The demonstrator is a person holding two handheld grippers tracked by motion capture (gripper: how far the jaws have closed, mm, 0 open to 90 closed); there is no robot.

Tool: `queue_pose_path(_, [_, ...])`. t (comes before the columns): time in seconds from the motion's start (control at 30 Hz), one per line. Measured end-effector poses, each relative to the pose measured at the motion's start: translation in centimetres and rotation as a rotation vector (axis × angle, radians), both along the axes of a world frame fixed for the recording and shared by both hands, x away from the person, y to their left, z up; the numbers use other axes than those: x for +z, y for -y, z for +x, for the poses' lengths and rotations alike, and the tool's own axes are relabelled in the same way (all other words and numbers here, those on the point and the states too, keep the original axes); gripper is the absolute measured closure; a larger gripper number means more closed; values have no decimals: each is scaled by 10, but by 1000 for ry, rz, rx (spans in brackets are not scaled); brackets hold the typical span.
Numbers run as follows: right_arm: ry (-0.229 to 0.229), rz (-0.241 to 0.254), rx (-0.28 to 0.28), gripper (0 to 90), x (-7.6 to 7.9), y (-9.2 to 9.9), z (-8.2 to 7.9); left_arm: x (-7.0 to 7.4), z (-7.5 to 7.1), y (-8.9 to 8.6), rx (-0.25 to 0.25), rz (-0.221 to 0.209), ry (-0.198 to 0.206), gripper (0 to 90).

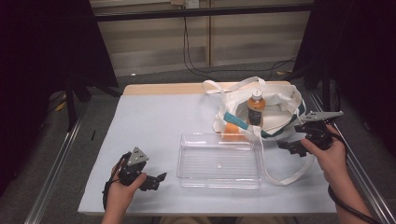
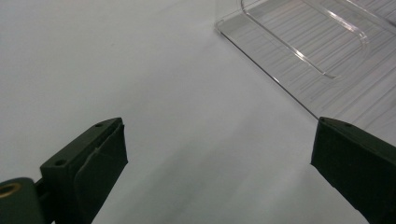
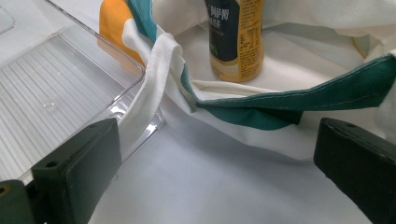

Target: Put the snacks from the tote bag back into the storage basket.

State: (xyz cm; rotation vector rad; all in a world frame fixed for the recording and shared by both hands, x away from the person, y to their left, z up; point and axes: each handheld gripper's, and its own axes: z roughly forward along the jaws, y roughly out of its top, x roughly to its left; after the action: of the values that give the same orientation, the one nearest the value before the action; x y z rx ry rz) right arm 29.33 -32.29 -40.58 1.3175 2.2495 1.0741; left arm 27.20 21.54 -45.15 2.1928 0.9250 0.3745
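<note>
— How should the wide-open, empty right gripper (image 3: 215, 172) proceed?

— Judging by the scene: forward past the teal rim (image 3: 299, 100) just ahead, closing on the bottle (image 3: 236, 39) standing inside the tote bag (image 1: 285, 109).

— And unclear?

— The bottle's top is cropped; an orange item (image 3: 112, 21) is half-hidden. The left gripper (image 2: 219, 158), empty, gapes beside the clear tray (image 2: 327, 56).

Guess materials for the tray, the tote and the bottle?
Tray: clear hard plastic, probably acrylic; see-through, ribbed floor, glossy rim. Tote: white woven fabric, likely cotton canvas, matte, with teal trim; it folds softly and shows stitching. Bottle: looks like thin clear plastic with a printed wrap label and pale cap; amber liquid shows through, though glass can't be excluded.
</note>
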Motion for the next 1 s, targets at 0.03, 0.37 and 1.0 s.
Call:
queue_pose_path(0.03, [-1, -1, 2, 8, 0, -1, 0, 0, 0, 0, -2, -1, -1, 34])
queue_pose_path(0.37, [-31, 4, -19, 15, 0, -6, 3, 2, -1, -3, 7, -16, 1, 34])
queue_pose_path(1.0, [-26, -54, -59, 32, 17, -52, 34, 4, 0, -5, 5, -15, 8, 34])
